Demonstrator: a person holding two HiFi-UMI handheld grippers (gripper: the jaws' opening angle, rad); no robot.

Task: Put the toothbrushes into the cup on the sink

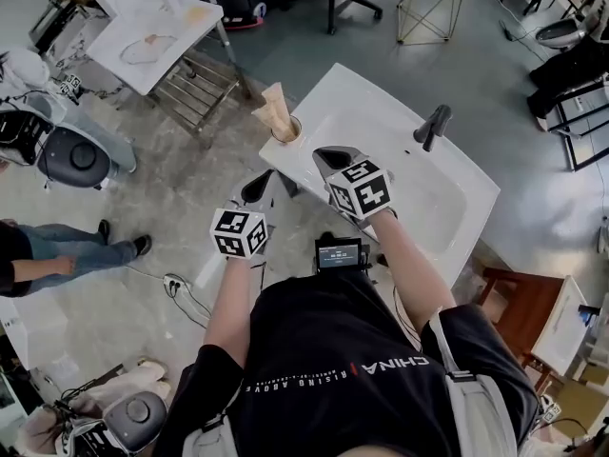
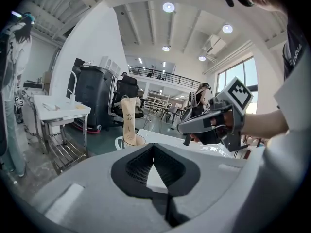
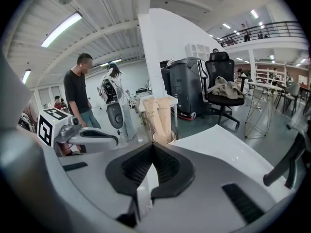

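Observation:
A white cup [image 1: 286, 132] stands on the near-left corner of the white sink [image 1: 347, 89]. Two toothbrushes in tan paper sleeves [image 1: 274, 109] stick up out of it. My left gripper [image 1: 258, 185] hovers just off the sink's left edge, below the cup, shut and empty. Over the sink's front rim my right gripper [image 1: 332, 157] is also shut with nothing in it. In the left gripper view the sleeves [image 2: 129, 121] and cup [image 2: 127, 141] rise beyond the closed jaws [image 2: 153, 146], with the right gripper to the right. The right gripper view shows both sleeves [image 3: 158, 114] just past its jaws [image 3: 153, 145].
A dark faucet [image 1: 433, 127] stands at the sink's far side. Another white table [image 1: 152, 27] and a metal rack [image 1: 197, 89] lie to the upper left. A person [image 1: 57, 250] stands at the left. A wooden stool [image 1: 514, 303] is at the right.

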